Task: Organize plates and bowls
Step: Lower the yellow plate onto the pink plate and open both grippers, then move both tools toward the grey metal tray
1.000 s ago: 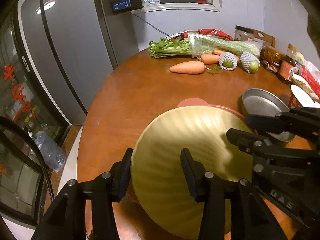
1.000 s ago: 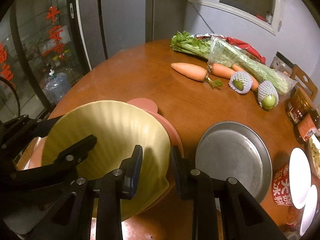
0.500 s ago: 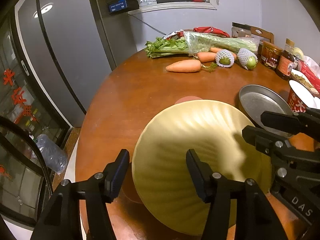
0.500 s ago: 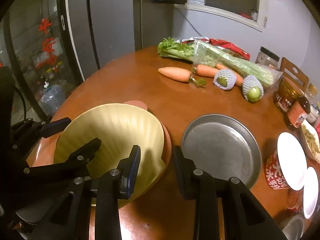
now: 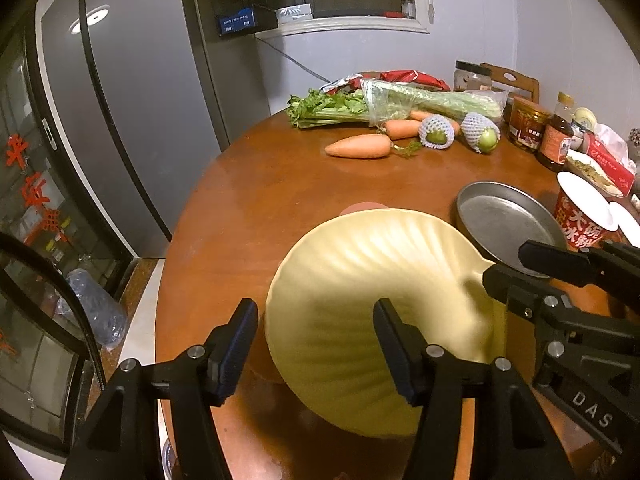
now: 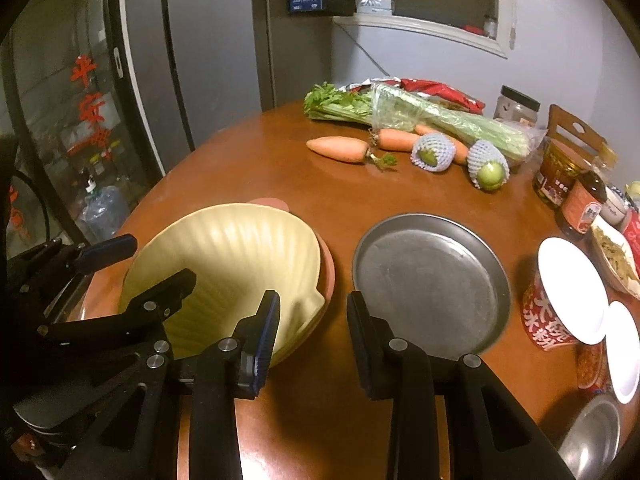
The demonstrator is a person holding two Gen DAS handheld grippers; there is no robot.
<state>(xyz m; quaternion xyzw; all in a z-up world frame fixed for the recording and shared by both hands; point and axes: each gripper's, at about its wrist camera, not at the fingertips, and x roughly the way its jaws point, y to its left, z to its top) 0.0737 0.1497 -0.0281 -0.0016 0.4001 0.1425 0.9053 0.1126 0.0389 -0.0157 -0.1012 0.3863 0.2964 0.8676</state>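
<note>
A yellow shell-shaped plate rests on a pink plate on the round wooden table. It also shows in the right wrist view. My left gripper is open, its fingers astride the yellow plate's near left rim without closing on it. My right gripper is open and empty, just right of the yellow plate's rim. A round metal plate lies to the right; it also shows in the left wrist view.
Carrots, celery and two netted green fruits lie at the table's far side. Jars, a red instant-noodle cup, a steel bowl and dishes crowd the right edge. A fridge stands left.
Both grippers have drawn back and up from the yellow plate. The plates have stayed in place on the table.
</note>
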